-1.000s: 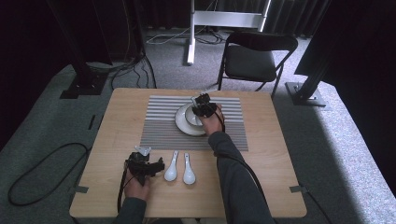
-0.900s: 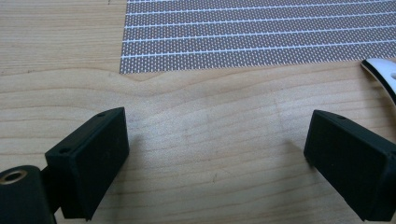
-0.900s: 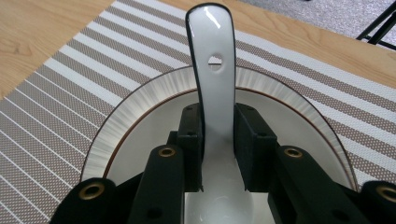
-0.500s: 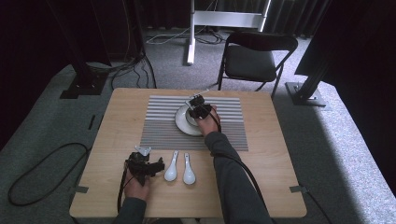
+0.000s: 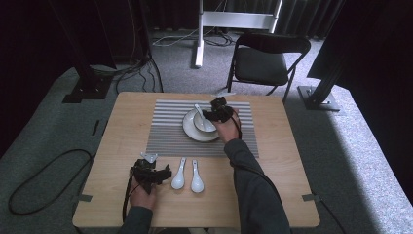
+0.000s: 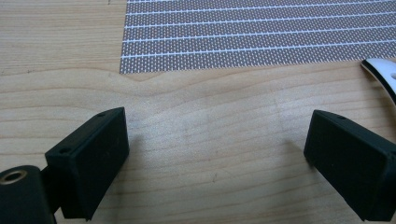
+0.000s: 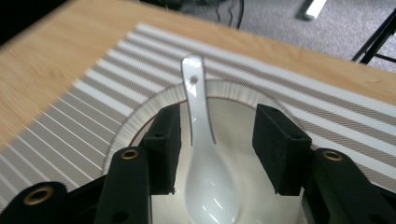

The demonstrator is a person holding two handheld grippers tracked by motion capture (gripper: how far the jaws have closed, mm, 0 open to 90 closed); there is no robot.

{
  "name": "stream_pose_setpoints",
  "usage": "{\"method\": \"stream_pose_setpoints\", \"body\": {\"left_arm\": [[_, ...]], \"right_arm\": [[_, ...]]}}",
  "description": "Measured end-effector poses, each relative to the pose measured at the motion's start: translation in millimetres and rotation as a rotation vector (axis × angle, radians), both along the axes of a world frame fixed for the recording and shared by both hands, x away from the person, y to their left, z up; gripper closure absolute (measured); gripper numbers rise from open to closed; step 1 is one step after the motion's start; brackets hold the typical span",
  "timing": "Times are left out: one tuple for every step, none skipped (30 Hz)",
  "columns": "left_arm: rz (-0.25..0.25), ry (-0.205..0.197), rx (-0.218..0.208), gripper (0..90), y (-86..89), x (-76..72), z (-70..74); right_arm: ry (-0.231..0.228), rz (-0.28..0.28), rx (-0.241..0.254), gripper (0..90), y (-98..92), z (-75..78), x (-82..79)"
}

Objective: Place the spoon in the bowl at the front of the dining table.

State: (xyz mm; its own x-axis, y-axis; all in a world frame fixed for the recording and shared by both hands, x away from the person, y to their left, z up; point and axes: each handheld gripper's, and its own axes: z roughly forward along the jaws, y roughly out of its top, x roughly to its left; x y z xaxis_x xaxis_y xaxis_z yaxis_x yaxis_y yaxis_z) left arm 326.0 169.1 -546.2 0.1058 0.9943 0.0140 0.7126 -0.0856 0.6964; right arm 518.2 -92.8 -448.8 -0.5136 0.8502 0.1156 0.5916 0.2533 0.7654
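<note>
The left gripper rests on the worktop with its fingers wide apart on nothing, just left of two white soup spoons waiting there. Across on the striped placemat, a third spoon lies in the bowl on its plate, handle over the rim. The right gripper has just spread its fingers; the spoon lies free between them. Best lift straight away, keeping both fingers clear of the handle.
</note>
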Motion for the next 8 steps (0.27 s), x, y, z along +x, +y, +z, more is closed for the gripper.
{"method": "stream_pose_setpoints", "body": {"left_arm": [[0.001, 0.001, -0.002, 6.9, -0.1, 0.0, 0.0], [0.001, 0.001, -0.002, 6.9, -0.1, 0.0, 0.0], [0.0, 0.002, -0.001, 6.9, 0.0, -0.1, 0.1], [0.0, 0.002, -0.001, 6.9, 0.0, -0.1, 0.1], [0.0, 0.002, -0.001, 6.9, 0.0, -0.1, 0.1], [0.0, 0.002, -0.001, 6.9, 0.0, -0.1, 0.1], [0.0, 0.002, -0.001, 6.9, 0.0, -0.1, 0.1], [0.0, 0.002, -0.001, 6.9, 0.0, 0.0, 0.1]], "right_arm": [[-0.01, -0.007, 0.028, 50.8, -6.4, 3.5, -2.6], [-0.015, -0.016, 0.053, 50.4, -12.6, 6.7, -5.5], [-0.021, -0.022, 0.07, 50.4, -18.9, 9.7, -8.4], [-0.027, -0.032, 0.091, 50.1, -25.3, 12.3, -11.3], [-0.03, -0.039, 0.109, 49.9, -31.8, 14.9, -13.6], [-0.031, -0.047, 0.126, 49.5, -38.7, 18.0, -15.7], [-0.039, -0.058, 0.148, 49.3, -46.3, 21.4, -18.1], [-0.044, -0.071, 0.167, 49.0, -53.9, 25.2, -20.4]]}}
